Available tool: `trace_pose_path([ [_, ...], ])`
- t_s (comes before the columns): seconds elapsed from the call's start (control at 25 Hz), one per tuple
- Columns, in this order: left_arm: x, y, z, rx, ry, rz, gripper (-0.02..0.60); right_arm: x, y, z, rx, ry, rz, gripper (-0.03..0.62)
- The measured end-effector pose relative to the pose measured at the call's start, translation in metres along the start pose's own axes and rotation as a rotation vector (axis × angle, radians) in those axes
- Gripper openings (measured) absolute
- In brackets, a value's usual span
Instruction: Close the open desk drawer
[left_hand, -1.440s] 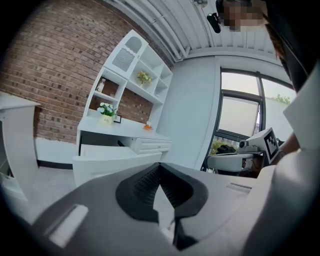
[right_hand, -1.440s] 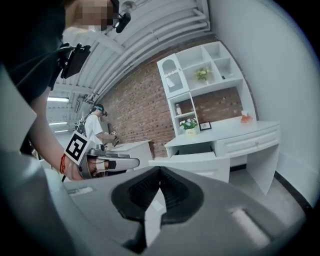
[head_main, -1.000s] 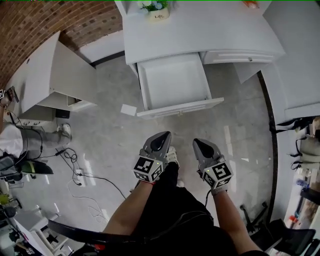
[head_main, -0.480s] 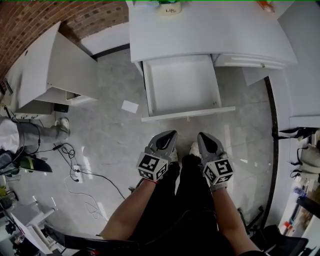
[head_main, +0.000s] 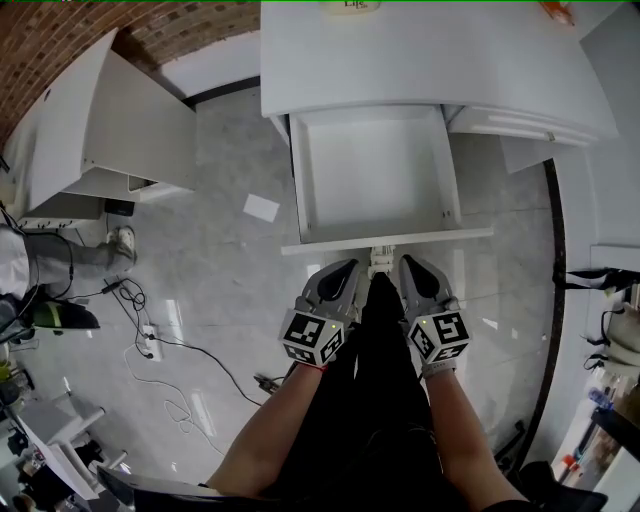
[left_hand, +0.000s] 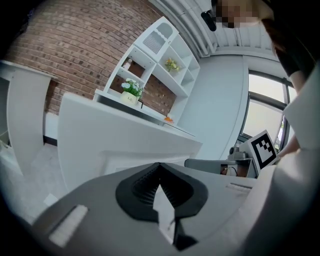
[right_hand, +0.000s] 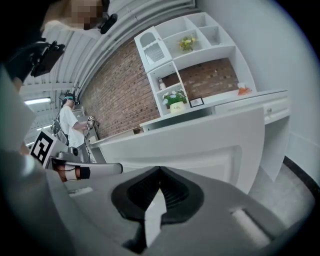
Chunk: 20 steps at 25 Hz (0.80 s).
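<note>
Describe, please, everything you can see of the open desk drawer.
The drawer is white, shallow and empty, pulled far out from under the white desk. Its wide front panel faces the person, overhanging both side walls. The left gripper and right gripper sit just before that panel; contact is unclear.

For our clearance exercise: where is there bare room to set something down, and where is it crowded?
Free: inside the drawer, bare between its walls; the desk top behind it; the floor between drawer and side desk, bar one paper. Crowded: cables at lower left, and the drawer front, where the left gripper and right gripper hover close.
</note>
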<state>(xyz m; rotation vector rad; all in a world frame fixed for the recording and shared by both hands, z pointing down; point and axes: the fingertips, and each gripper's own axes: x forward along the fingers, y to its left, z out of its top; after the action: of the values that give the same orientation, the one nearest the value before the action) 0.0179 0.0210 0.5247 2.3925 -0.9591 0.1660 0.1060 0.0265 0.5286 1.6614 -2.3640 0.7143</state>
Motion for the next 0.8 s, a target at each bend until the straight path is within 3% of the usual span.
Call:
trace_pose_path([
  [0.36,0.031,0.029,-0.028,-0.011,0.015,0.035,-0.002,0.036,-0.02,-0.019,-0.012,-0.004,-0.006,0.002],
  [0.8,0.05,0.038,-0.016,-0.017,0.004,0.039,-0.002,0.052,-0.027,-0.011,-0.001,-0.004,0.0,0.002],
])
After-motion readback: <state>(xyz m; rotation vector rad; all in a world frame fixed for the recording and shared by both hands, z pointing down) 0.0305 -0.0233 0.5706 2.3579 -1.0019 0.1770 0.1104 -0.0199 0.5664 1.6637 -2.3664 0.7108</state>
